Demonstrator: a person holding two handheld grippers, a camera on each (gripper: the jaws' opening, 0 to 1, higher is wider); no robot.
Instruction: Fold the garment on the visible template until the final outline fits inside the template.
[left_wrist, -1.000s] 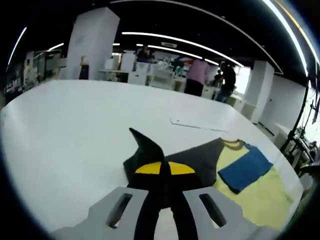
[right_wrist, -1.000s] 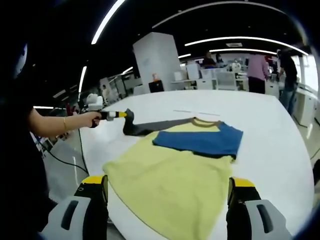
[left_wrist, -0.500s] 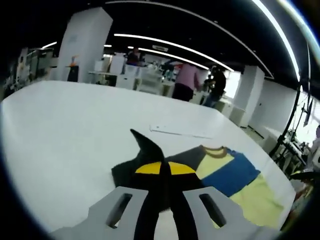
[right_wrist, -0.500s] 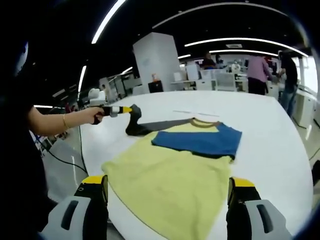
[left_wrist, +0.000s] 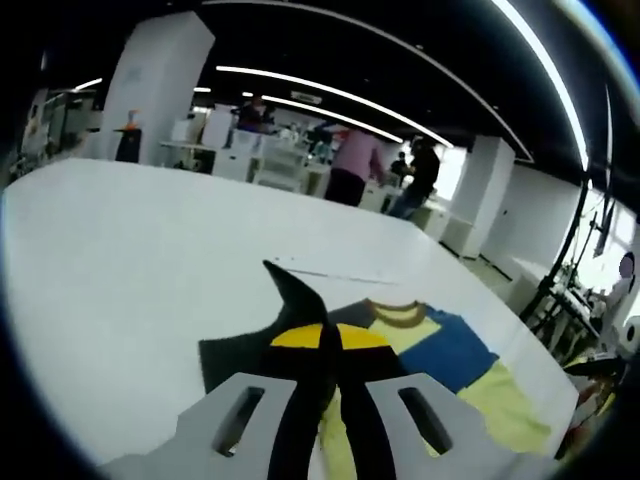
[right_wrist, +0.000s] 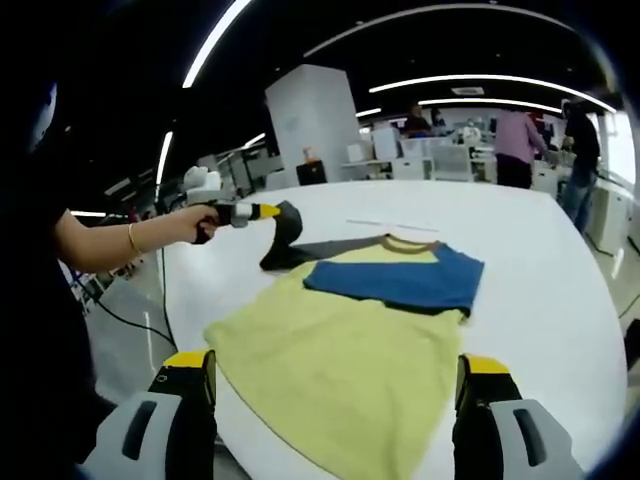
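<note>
Jaws of the left gripper (left_wrist: 330, 345) are pinched tight on the dark grey sleeve (left_wrist: 290, 300), holding it lifted off the table (left_wrist: 120, 250). From there the yellow shirt (right_wrist: 340, 350) lies off to that gripper's right, its long axis running from the hem near the right gripper (right_wrist: 335, 400) away toward the collar (right_wrist: 405, 243). The blue sleeve (right_wrist: 400, 280) is already folded across the chest. The right gripper's jaws stand wide, holding nothing, so the left looks better placed to carry its sleeve inward.

A: What do the grippers look like?
B: Right gripper (right_wrist: 335, 420): grey slotted jaws, black pads, yellow tips. Left gripper (left_wrist: 327, 345) alike.
A: And the person?
B: Thin bracelet (right_wrist: 129, 244), dark clothing (right_wrist: 40, 330)
</note>
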